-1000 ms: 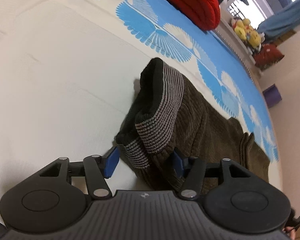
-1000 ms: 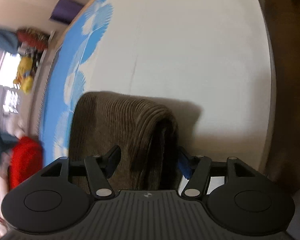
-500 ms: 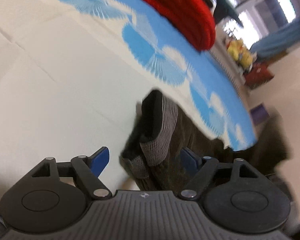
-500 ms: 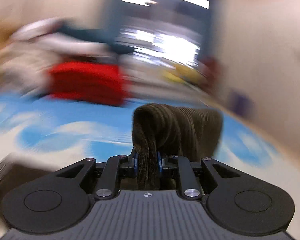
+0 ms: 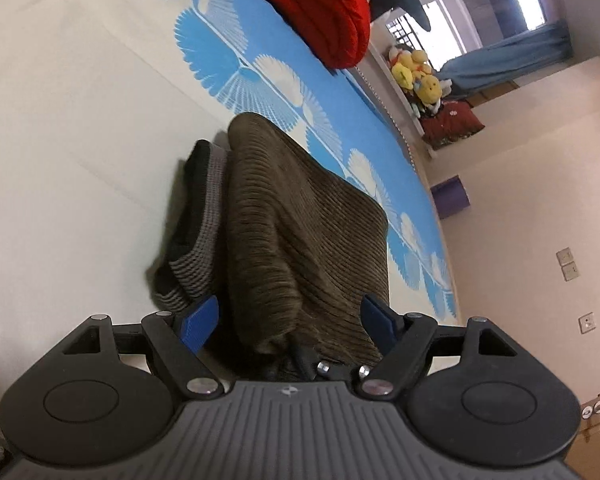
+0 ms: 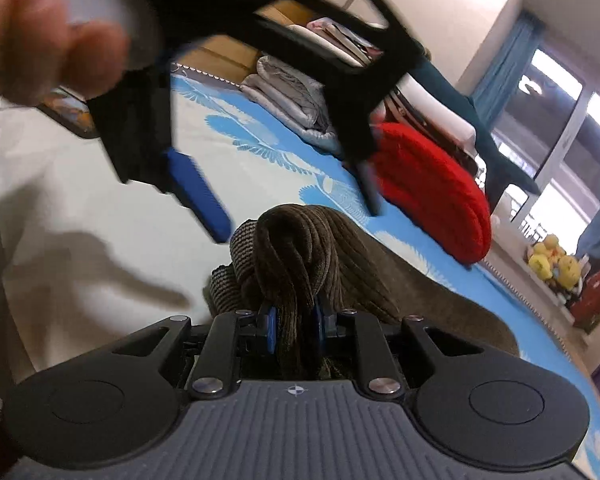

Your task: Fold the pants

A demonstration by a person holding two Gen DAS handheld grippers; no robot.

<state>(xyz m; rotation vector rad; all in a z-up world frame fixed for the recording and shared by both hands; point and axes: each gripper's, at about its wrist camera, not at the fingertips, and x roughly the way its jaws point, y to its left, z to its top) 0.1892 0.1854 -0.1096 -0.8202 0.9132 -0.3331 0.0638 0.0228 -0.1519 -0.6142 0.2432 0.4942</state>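
The brown corduroy pants (image 5: 300, 232) lay on the bed (image 5: 68, 160), on the cream part of the cover just beside its blue fan-patterned band, with the striped knit waistband (image 5: 204, 240) poking out on one side under a folded-over layer. The right gripper (image 6: 294, 326) was clamped tight on a thick bunch of that top layer, the cloth squeezed between its blue pads (image 6: 269, 328) and draping forward over the rest of the pile. The left gripper (image 5: 290, 318) stood wide, its pads to either side of the fold and gripping nothing, and from the right wrist it showed as a dark blur close above the pants. What worried me was that bunched hold: if the right one let go as it was, the layer would likely slump into a lump instead of lying flat, and the waistband edges looked already out of line. The two tools were also very near each other, so a careless move could knock one into the other or drag the pile askew toward the red knit (image 6: 432, 192) nearby.
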